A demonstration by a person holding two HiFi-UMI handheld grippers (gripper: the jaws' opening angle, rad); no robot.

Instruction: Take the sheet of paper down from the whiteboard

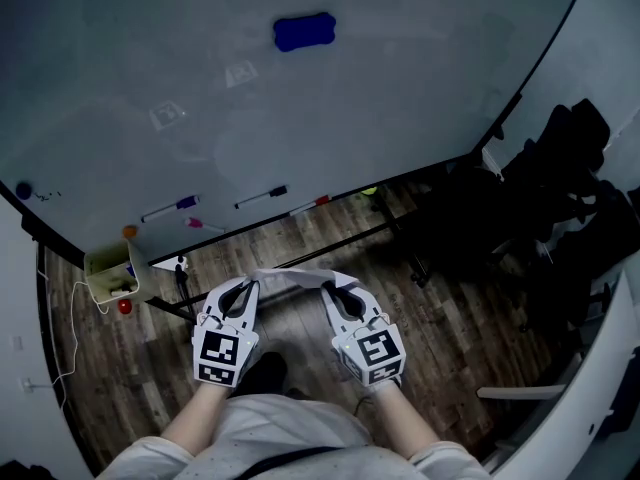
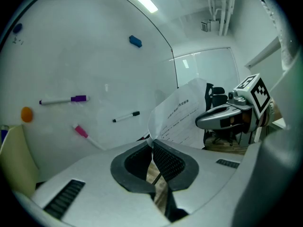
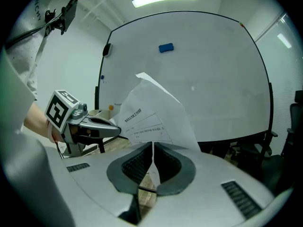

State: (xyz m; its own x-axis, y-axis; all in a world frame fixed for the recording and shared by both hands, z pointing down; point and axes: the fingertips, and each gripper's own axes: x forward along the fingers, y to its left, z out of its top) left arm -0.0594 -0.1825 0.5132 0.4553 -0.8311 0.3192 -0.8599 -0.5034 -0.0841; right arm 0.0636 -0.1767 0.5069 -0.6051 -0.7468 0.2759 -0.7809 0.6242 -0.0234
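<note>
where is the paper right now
The paper is low at the head view's centre, clear of the whiteboard, pinched at its ends by the left gripper and right gripper above the floor.

The whiteboard (image 1: 300, 118) is white and its eraser (image 1: 304, 31) is blue. One marker (image 2: 64, 100) has a purple cap. The sheet of paper (image 3: 151, 117) is white with dark print. The left gripper (image 1: 250, 286) and right gripper (image 1: 328, 288) are pale grey, with black-and-white square-patterned cubes and dark cross-hatched pads (image 3: 136, 168). The floor (image 1: 450, 318) seems to be dark brown wood grain.
</note>
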